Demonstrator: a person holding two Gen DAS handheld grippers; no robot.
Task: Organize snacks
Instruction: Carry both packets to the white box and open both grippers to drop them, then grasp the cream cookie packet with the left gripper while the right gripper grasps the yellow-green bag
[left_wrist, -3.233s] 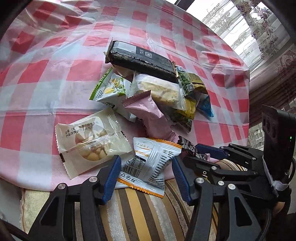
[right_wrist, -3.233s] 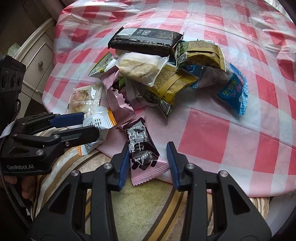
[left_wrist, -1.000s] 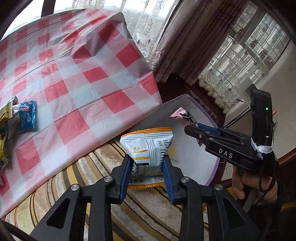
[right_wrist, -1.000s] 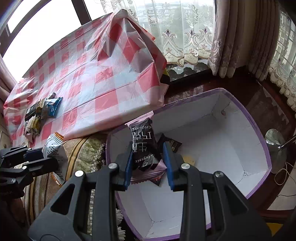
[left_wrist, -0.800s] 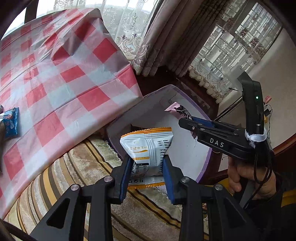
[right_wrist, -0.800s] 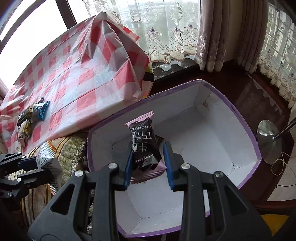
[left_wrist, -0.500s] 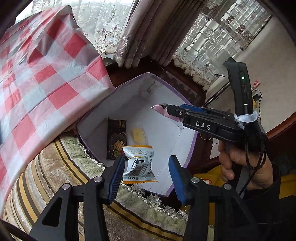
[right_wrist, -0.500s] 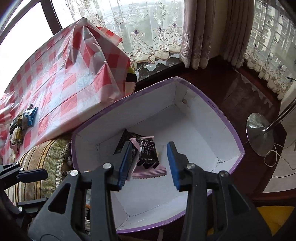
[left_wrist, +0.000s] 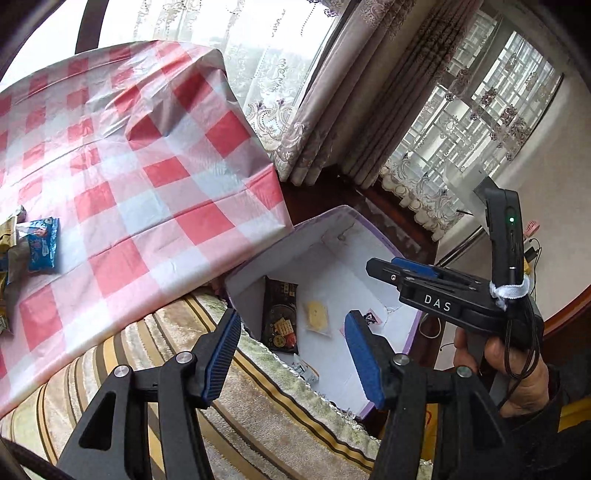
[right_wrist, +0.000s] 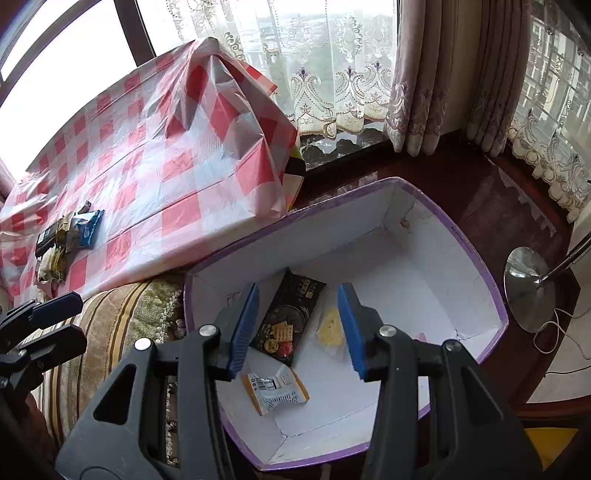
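On the checked table (right_wrist: 155, 192) at far left the remaining snack pile (right_wrist: 64, 236) waits. My left gripper (left_wrist: 291, 354) is opening, empty now; its white packet (right_wrist: 275, 387) has dropped into the purple box (right_wrist: 476, 258). My right gripper (right_wrist: 297, 328) is opening too, empty, its pink chocolate bar (left_wrist: 369, 317) already in. Two more sorted.

We see two handheld grippers of matte black plastic. The left gripper (left_wrist: 291, 347) has ribbed blue pads (left_wrist: 221, 354) on angular, cut-out arms pinned with silver screws. The right gripper (left_wrist: 399, 267) bears the white letters "DAS", a blue pad on top, a tall black module with a green light, and a white strap with thin black cables around its handle. The hand (left_wrist: 506, 373) on it emerges from a dark sleeve.
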